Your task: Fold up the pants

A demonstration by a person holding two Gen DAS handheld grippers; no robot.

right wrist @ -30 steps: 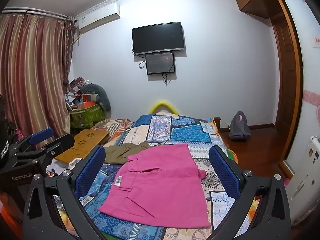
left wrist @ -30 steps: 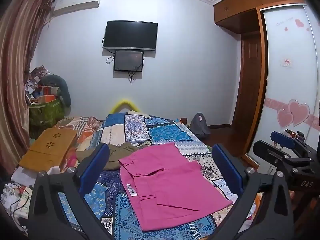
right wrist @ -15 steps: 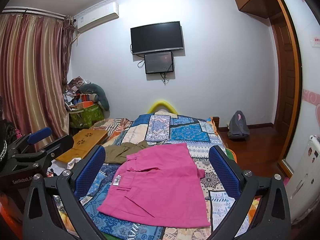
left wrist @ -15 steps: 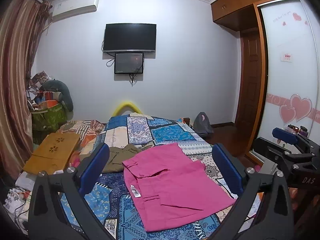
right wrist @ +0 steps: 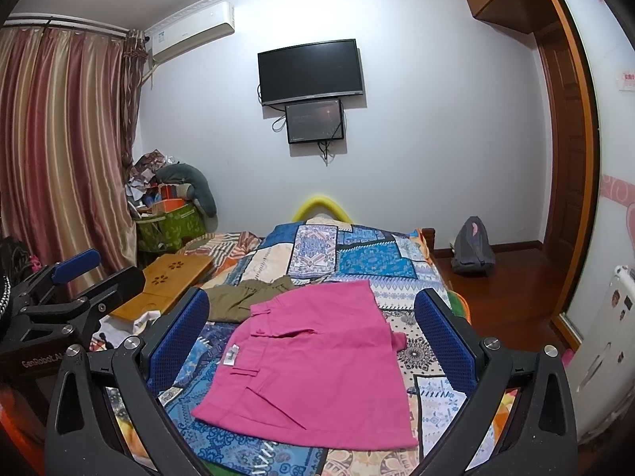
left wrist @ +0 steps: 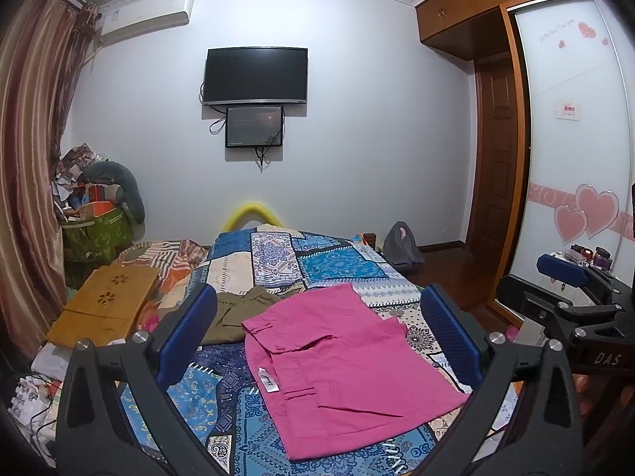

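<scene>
Since a second ago both claws have drawn slightly back; the one folded pink pants (left wrist: 349,361) lie unmoved on the patchwork bed (left wrist: 337,263). Left claw (left wrist: 319,341) and right claw (right wrist: 311,335) hover wide open, empty. One olive garment (right wrist: 244,297) lies beside the pants.

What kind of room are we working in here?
A home bedroom, most likely: the pink pants lie on a bed with a patchwork cover, a TV hangs on the wall, and a wardrobe stands at right.
</scene>
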